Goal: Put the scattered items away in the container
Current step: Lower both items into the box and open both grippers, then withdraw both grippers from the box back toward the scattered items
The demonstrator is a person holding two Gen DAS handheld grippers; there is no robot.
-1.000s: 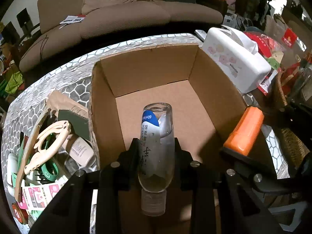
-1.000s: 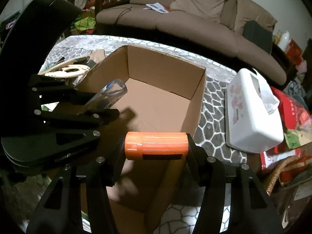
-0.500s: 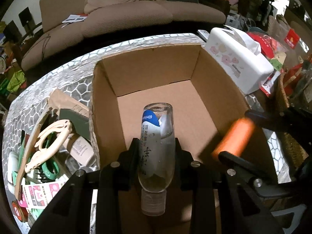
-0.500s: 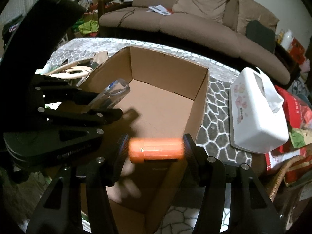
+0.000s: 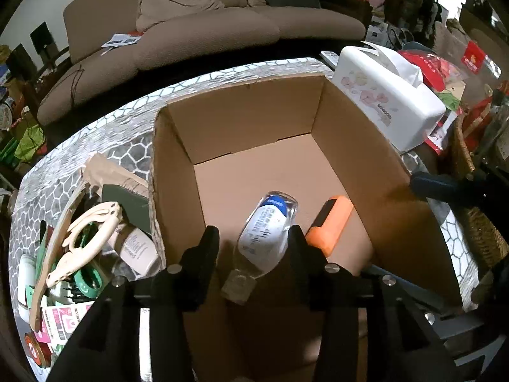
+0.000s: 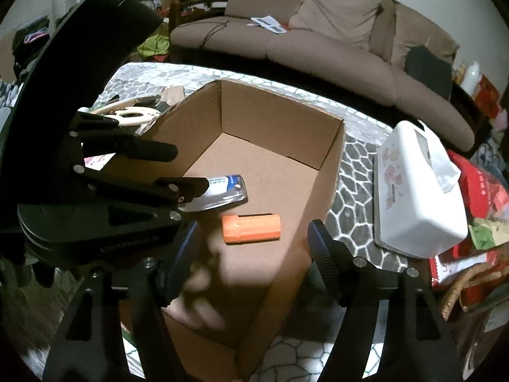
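An open cardboard box (image 5: 241,127) (image 6: 276,127) stands on the patterned table. A clear bottle with a blue-and-white label (image 5: 267,232) (image 6: 222,187) and an orange cylinder (image 5: 331,226) (image 6: 251,227) lie side by side on the box floor. My left gripper (image 5: 253,238) is open above the box, its jaws either side of the bottle and apart from it. My right gripper (image 6: 254,245) is open above the box's near side, the cylinder below and beyond it. A pile of scattered items (image 5: 86,248) lies left of the box.
A white tissue box (image 5: 385,105) (image 6: 416,191) stands right of the cardboard box. A wicker basket (image 5: 477,216) and red packets are at the far right. A brown sofa (image 5: 191,31) runs behind the table. The pile holds a cream hanger, green tape and a small bottle.
Both grippers have opened. The bottle and the orange cylinder have dropped from the jaws onto the box floor.
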